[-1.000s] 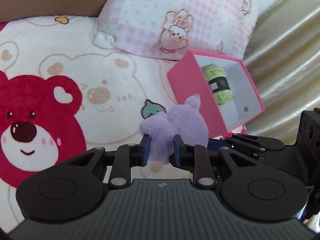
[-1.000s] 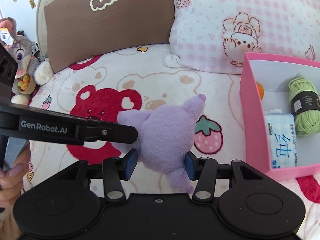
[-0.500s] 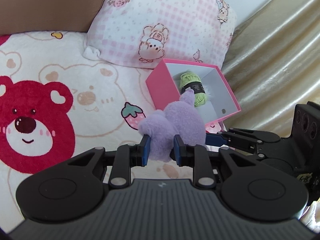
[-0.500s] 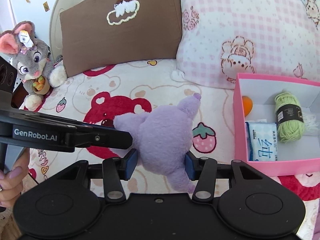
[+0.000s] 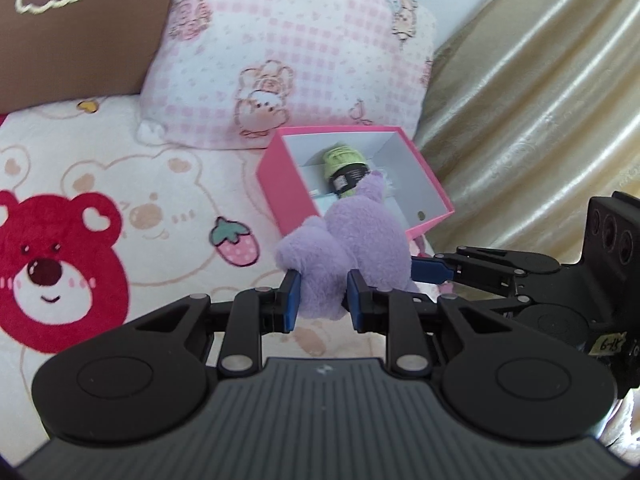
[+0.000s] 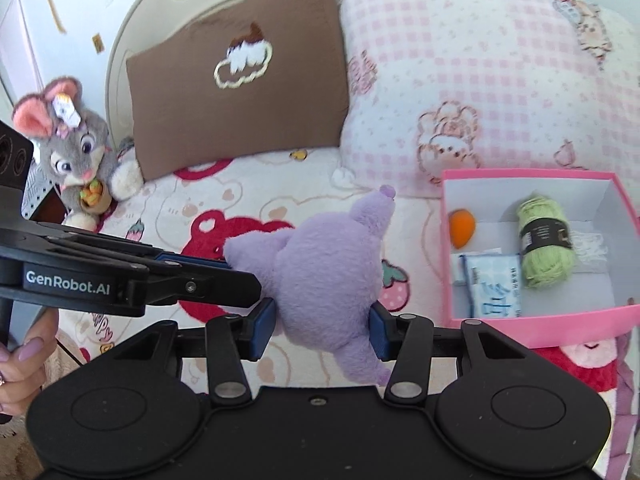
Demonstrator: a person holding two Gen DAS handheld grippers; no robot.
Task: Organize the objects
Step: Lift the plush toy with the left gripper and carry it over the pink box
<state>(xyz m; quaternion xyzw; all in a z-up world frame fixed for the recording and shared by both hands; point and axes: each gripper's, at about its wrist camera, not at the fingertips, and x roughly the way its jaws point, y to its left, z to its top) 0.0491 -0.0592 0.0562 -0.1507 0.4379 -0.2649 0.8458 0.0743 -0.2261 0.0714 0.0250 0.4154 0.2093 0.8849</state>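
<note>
Both grippers clamped the purple plush toy [image 6: 320, 276] above the blanket [image 6: 280, 200]: left gripper [image 5: 320, 298] pinching a limb, right gripper [image 6: 322, 330] squeezing its body. Carrying it level over the pink box [image 6: 532, 176] before releasing seemed wise.

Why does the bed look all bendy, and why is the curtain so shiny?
Left wrist view: the fisheye lens curves the edges, sunlight glares off the gold curtain, and the pink pillow looks slightly blurred. Right wrist view: same bending at the rim, bright even light, the pink box sharp.
</note>
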